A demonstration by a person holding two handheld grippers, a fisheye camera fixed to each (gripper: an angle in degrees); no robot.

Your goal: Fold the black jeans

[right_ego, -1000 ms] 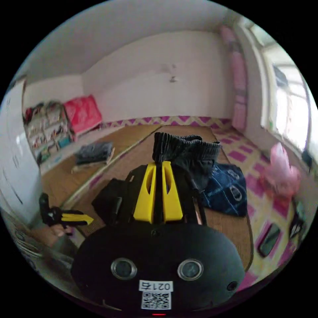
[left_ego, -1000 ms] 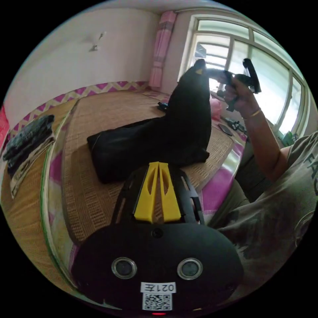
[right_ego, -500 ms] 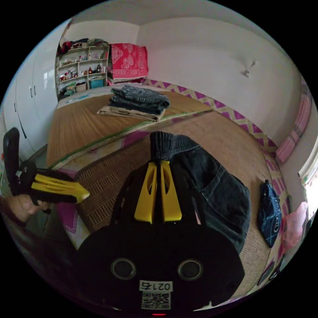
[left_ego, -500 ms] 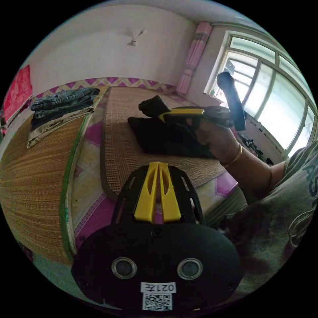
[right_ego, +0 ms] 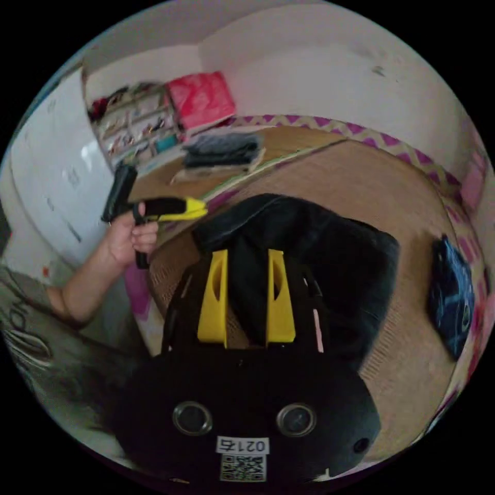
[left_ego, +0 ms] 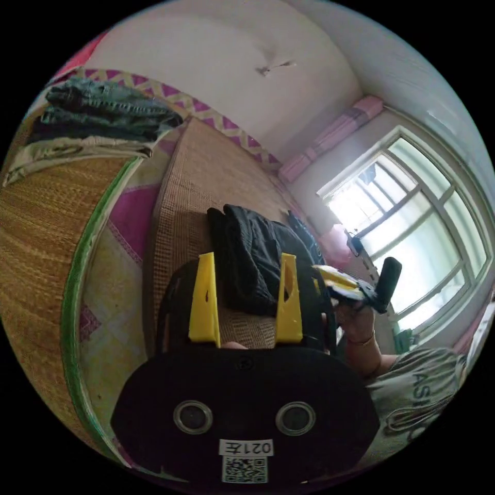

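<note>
The black jeans [left_ego: 252, 252] lie in a folded heap on the woven mat [left_ego: 191, 196], just beyond my left gripper [left_ego: 247, 258], whose yellow jaws stand wide open above the near edge. In the right gripper view the jeans [right_ego: 330, 247] spread dark across the mat, and my right gripper [right_ego: 247, 253] hovers open over their near fold; the cloth shows in the gap but the jaws do not press it. A hand holds the left gripper [right_ego: 175, 208] to the left of the jeans. The right gripper [left_ego: 340, 281] appears beside the jeans' right side, held in a hand.
A stack of folded clothes [left_ego: 98, 113] rests on the neighbouring mat [right_ego: 221, 149]. A dark blue patterned cloth [right_ego: 454, 294] lies to the jeans' right. Shelves [right_ego: 139, 124] stand by the far wall, a window [left_ego: 412, 232] on the other side. The person's shirt [left_ego: 417, 397] is close.
Both grippers have opened. The right one has let go of the jeans' waistband, and the jeans, held up a second ago, now lie folded on the mat. Both cameras have swung.
</note>
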